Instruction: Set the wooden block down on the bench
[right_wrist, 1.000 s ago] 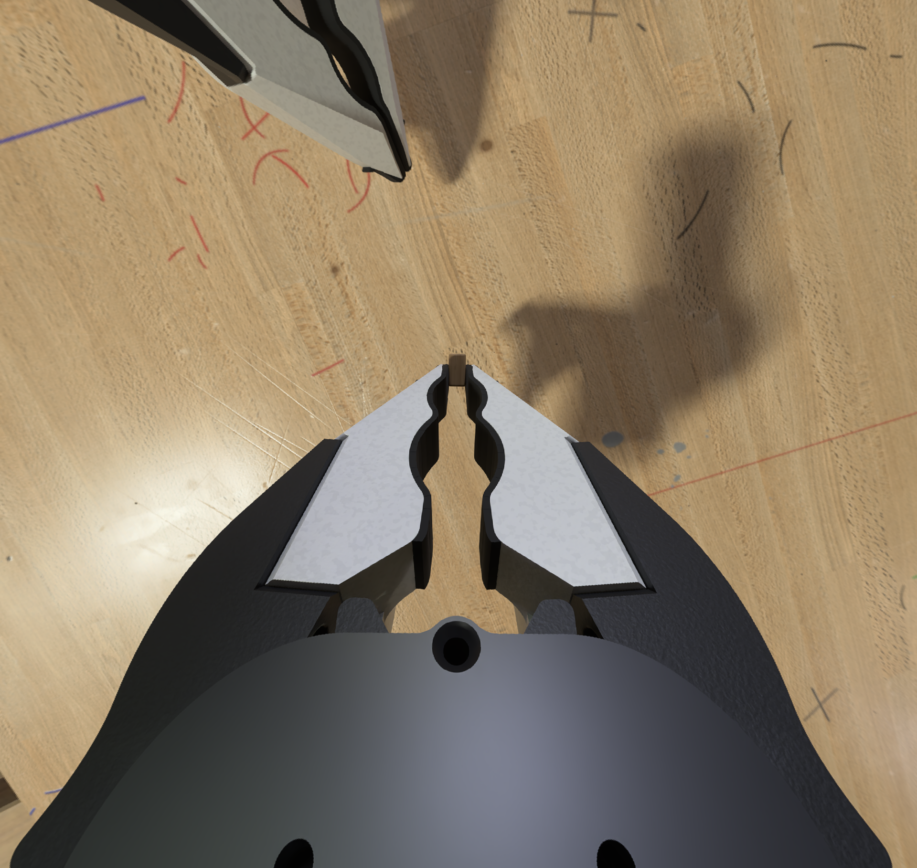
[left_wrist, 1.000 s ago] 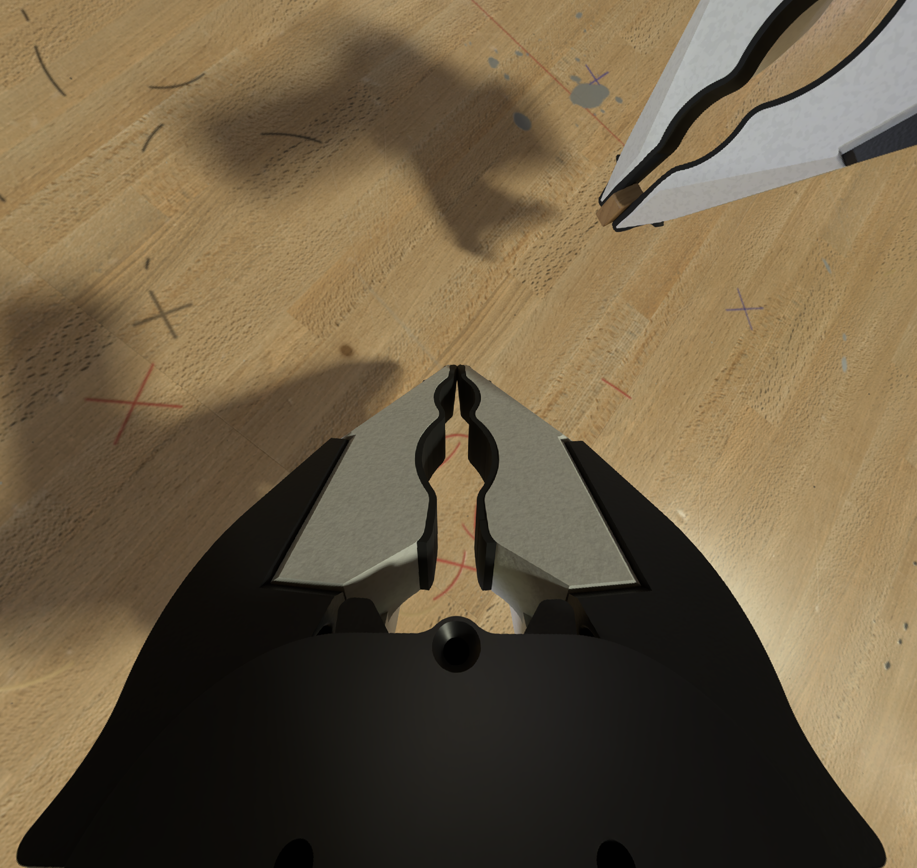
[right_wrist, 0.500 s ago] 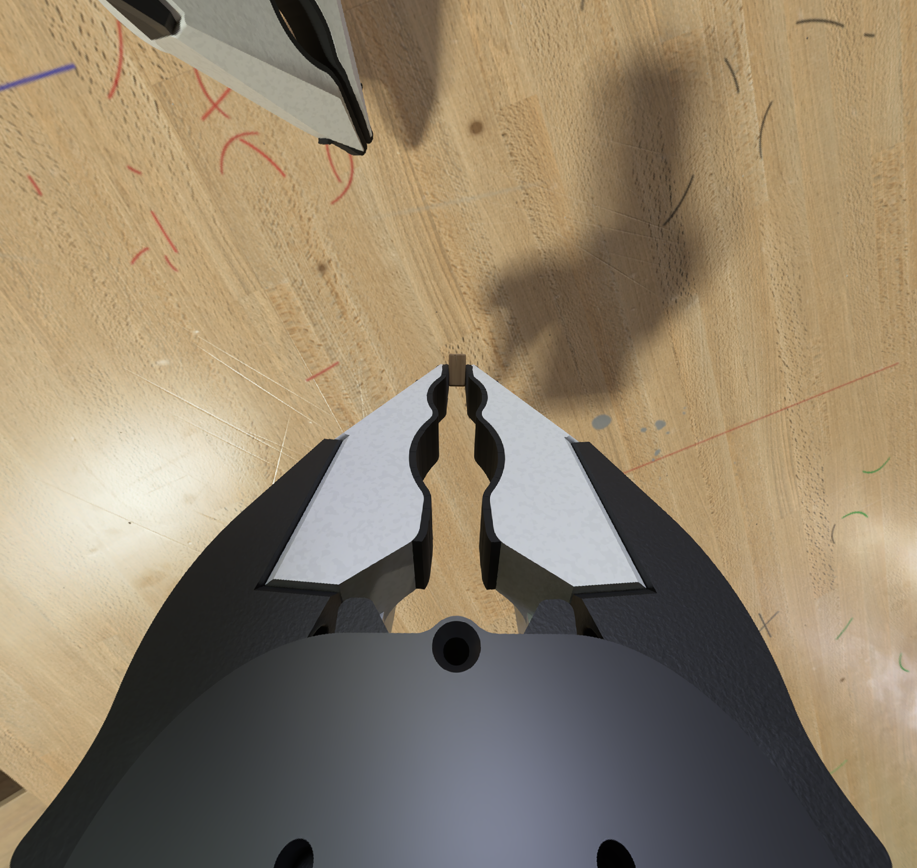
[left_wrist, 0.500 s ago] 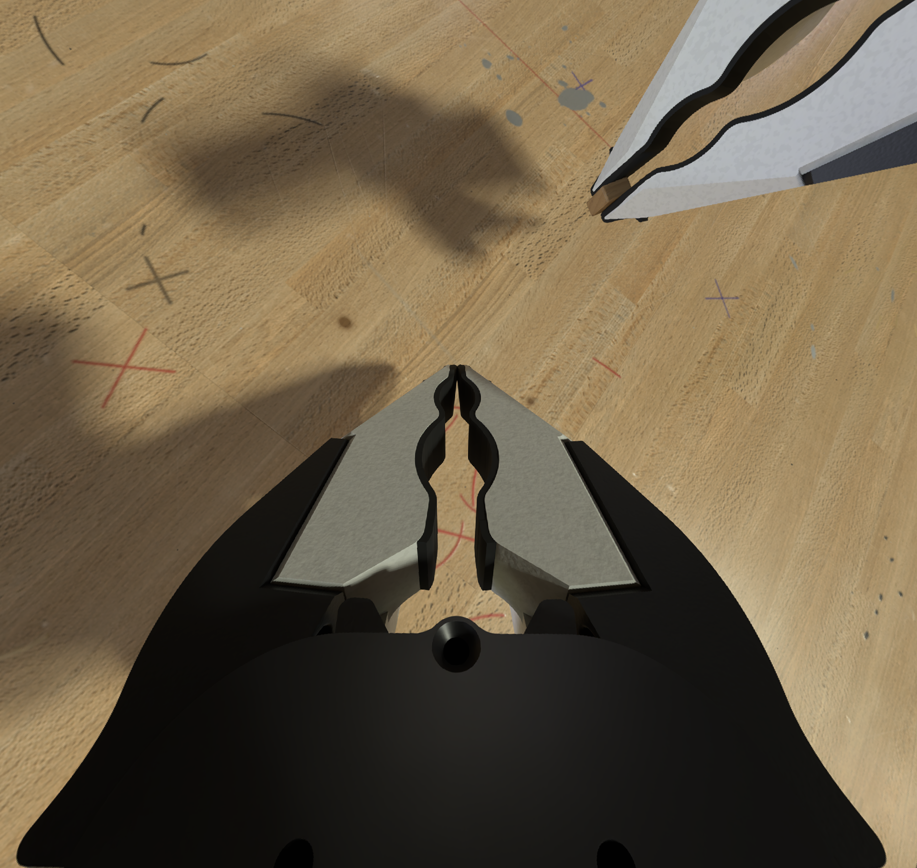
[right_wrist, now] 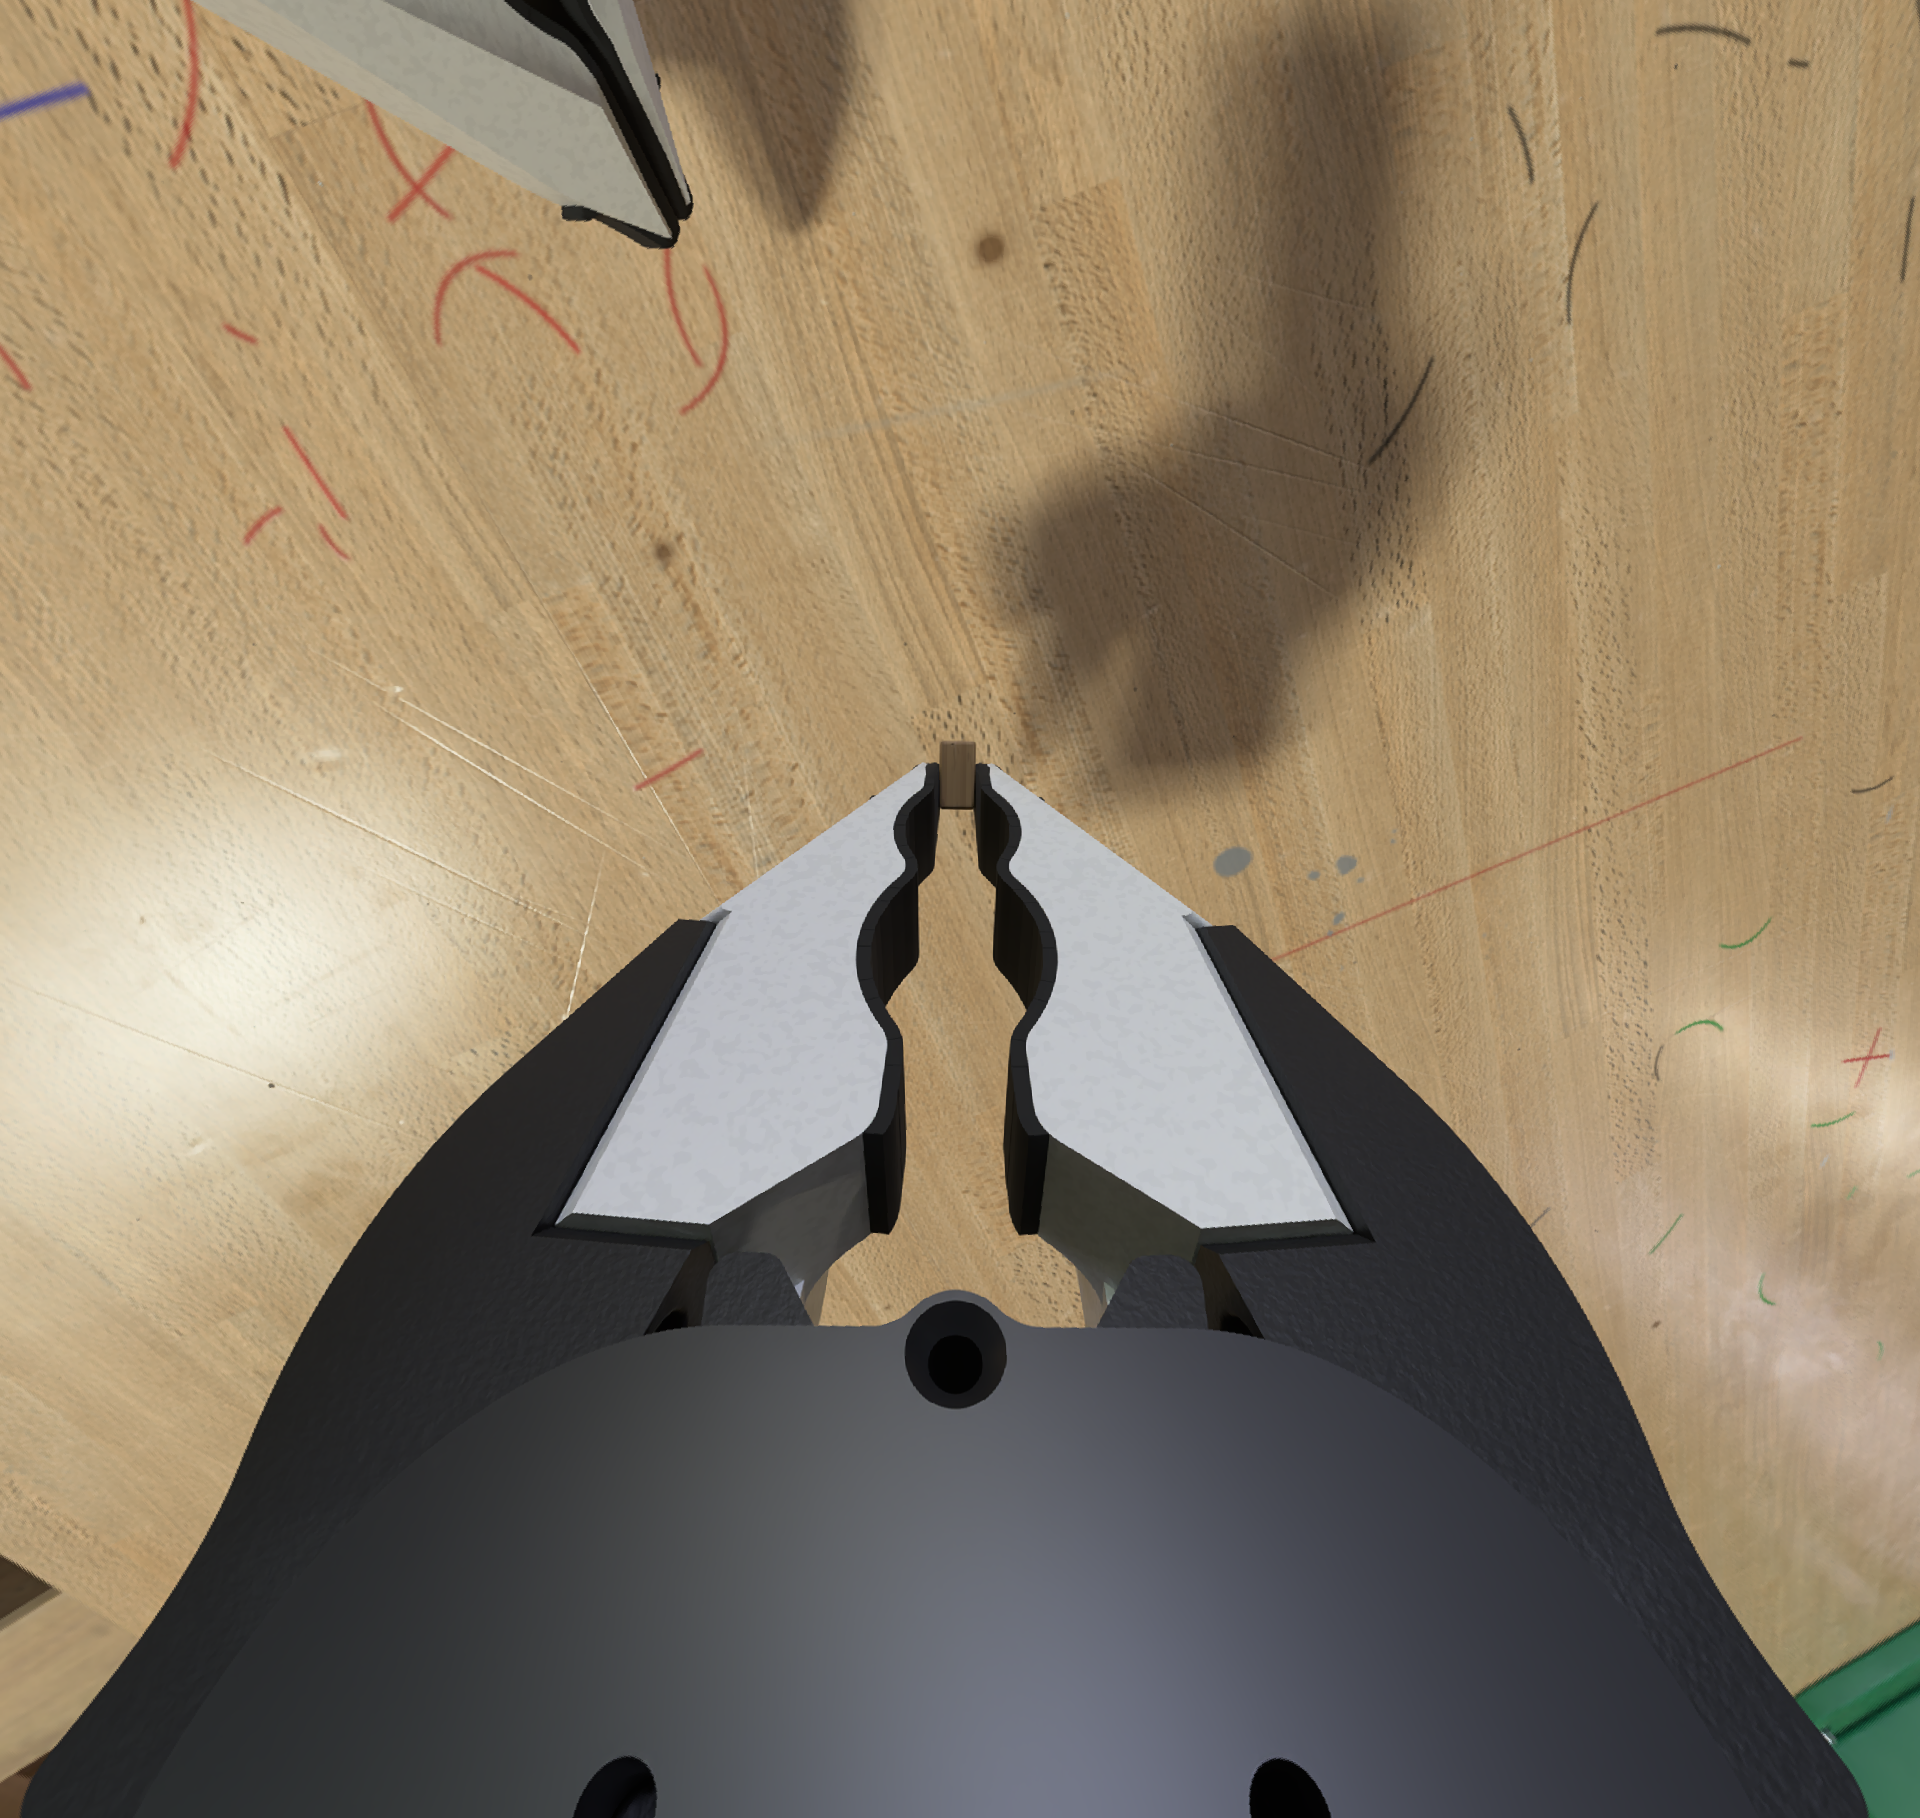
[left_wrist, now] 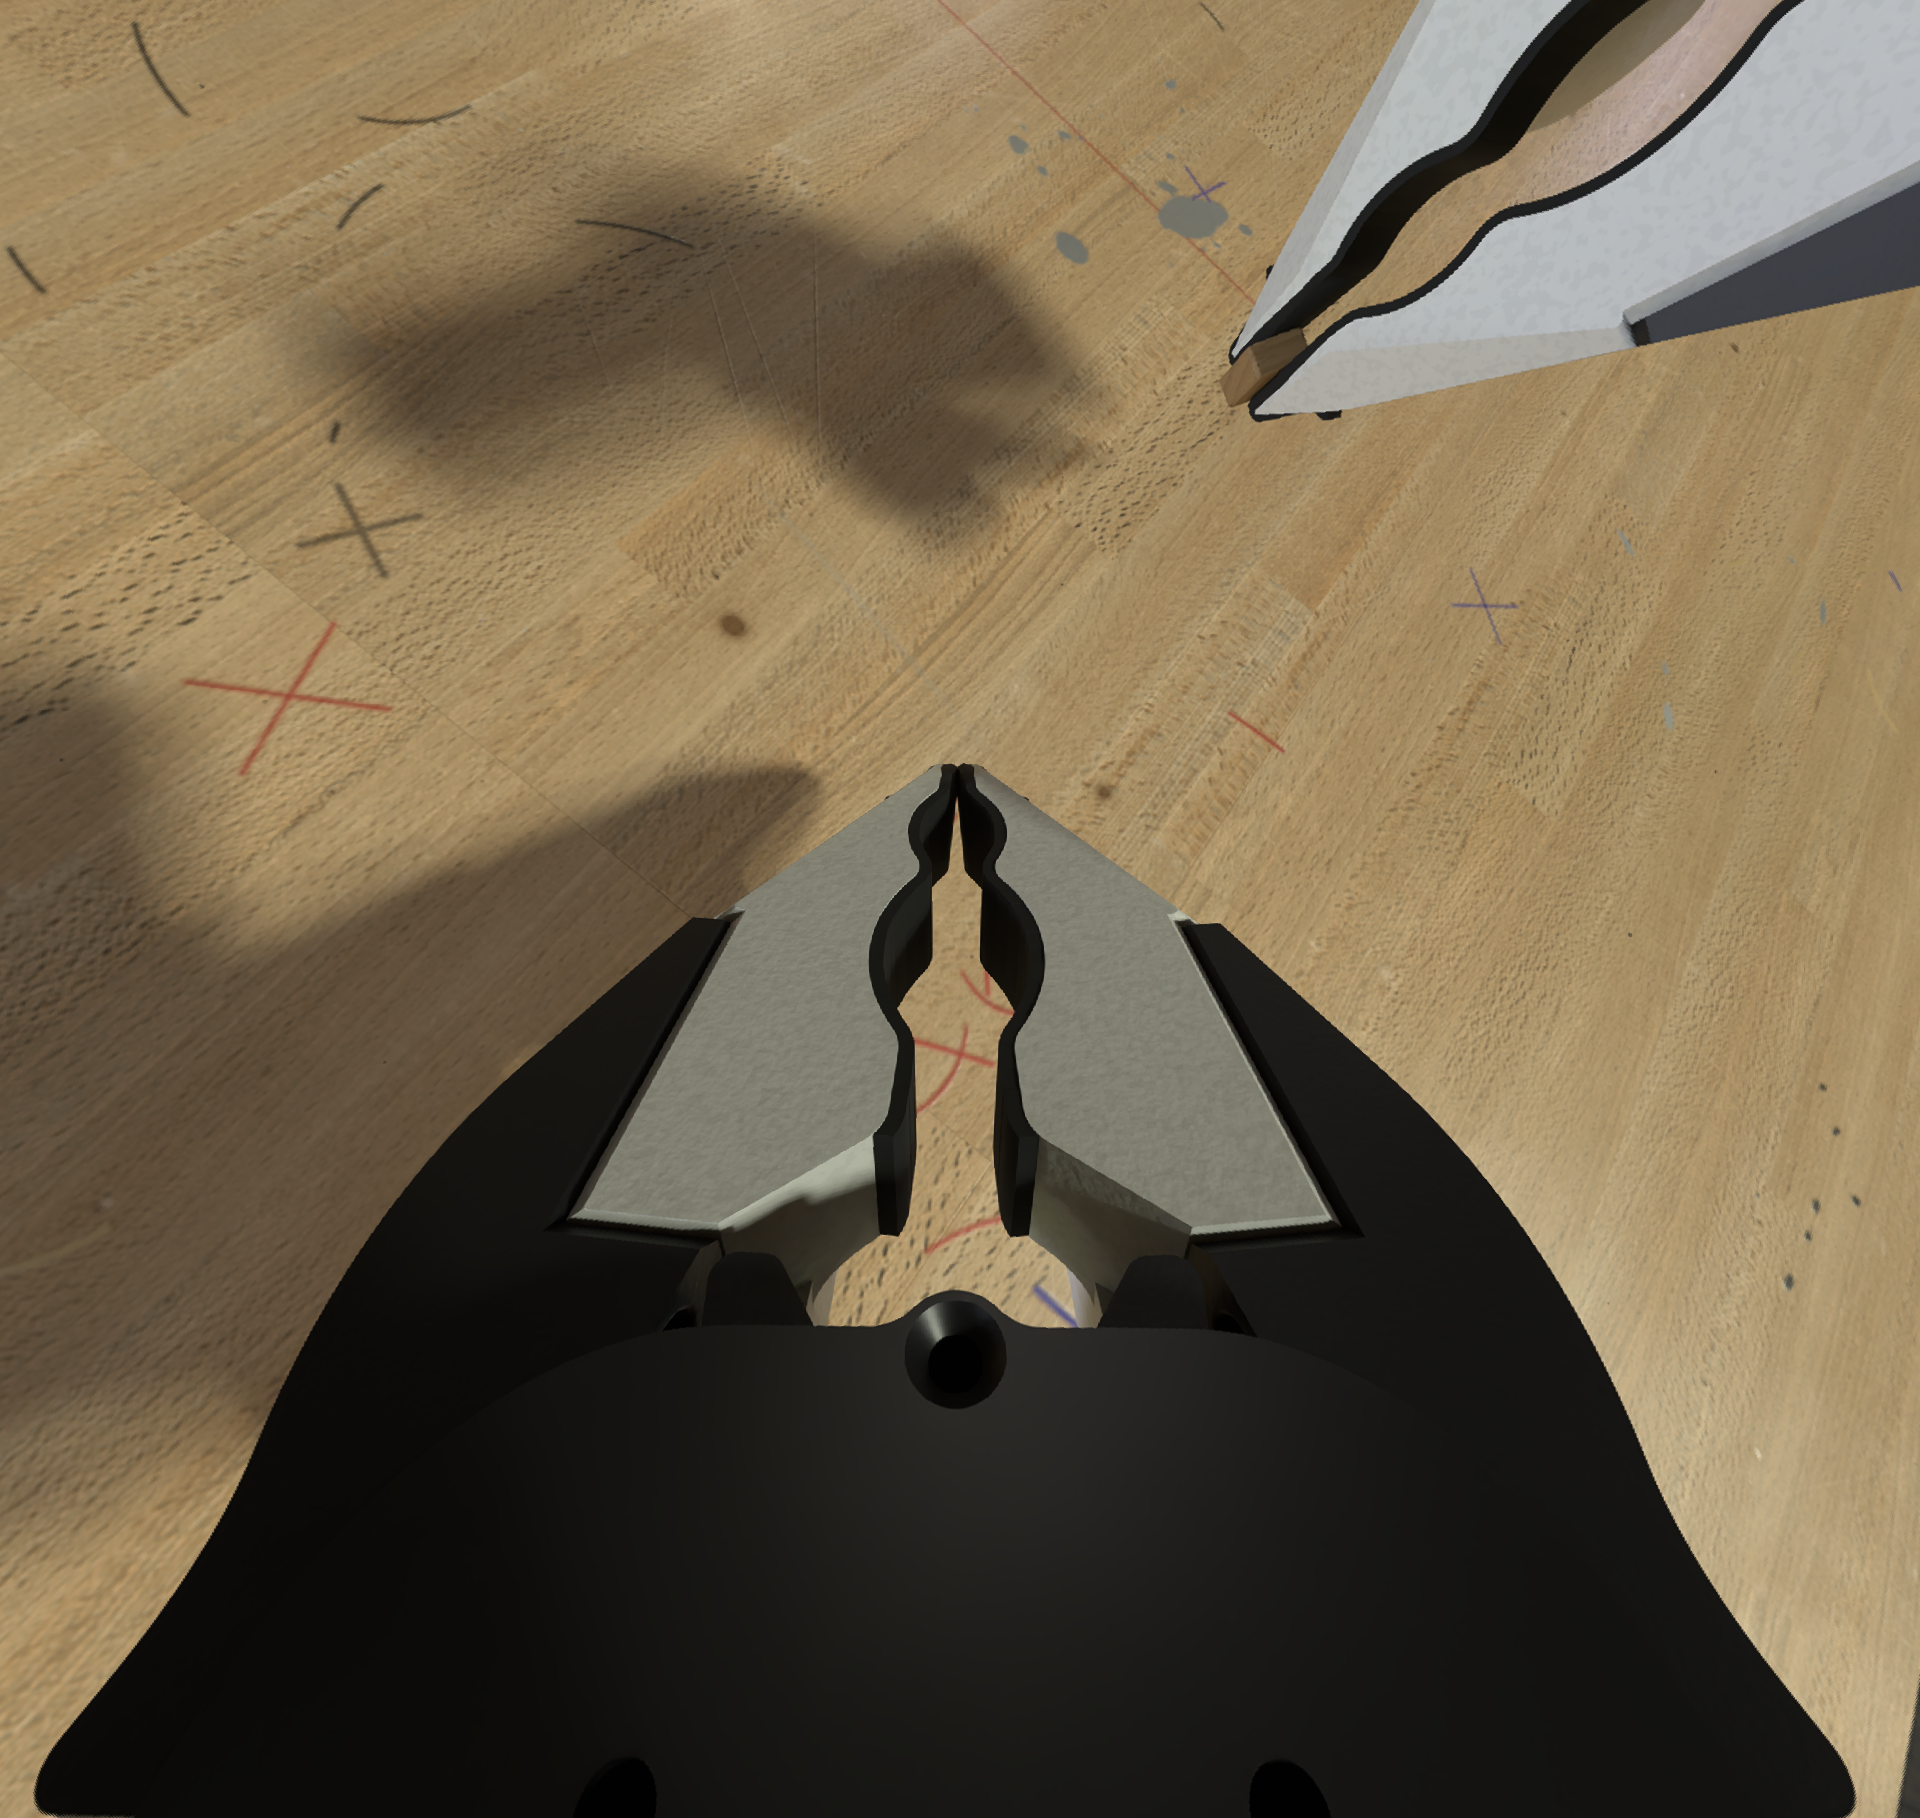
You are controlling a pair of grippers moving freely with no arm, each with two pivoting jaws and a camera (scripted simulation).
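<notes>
A small brown wooden block (right_wrist: 956,773) is pinched between the tips of my right gripper (right_wrist: 956,781), held above the wooden bench (right_wrist: 312,937). The block's end sticks out past the fingertips. In the left wrist view the same block (left_wrist: 1260,366) shows at the tip of the right gripper (left_wrist: 1273,371) at upper right, above the bench (left_wrist: 1558,833). My left gripper (left_wrist: 956,776) is shut and empty, its tips touching. It also shows in the right wrist view (right_wrist: 665,225) at upper left.
The bench top carries red, black and blue pencil marks, crosses (left_wrist: 286,698) and grey paint spots (left_wrist: 1190,215). Gripper shadows (right_wrist: 1195,563) fall on the wood. A green object (right_wrist: 1860,1716) shows at the lower right corner of the right wrist view.
The right gripper with the block has drifted across the bench; the marks beneath it have shifted up and left in its view. The left gripper has moved slightly. Both stay shut.
</notes>
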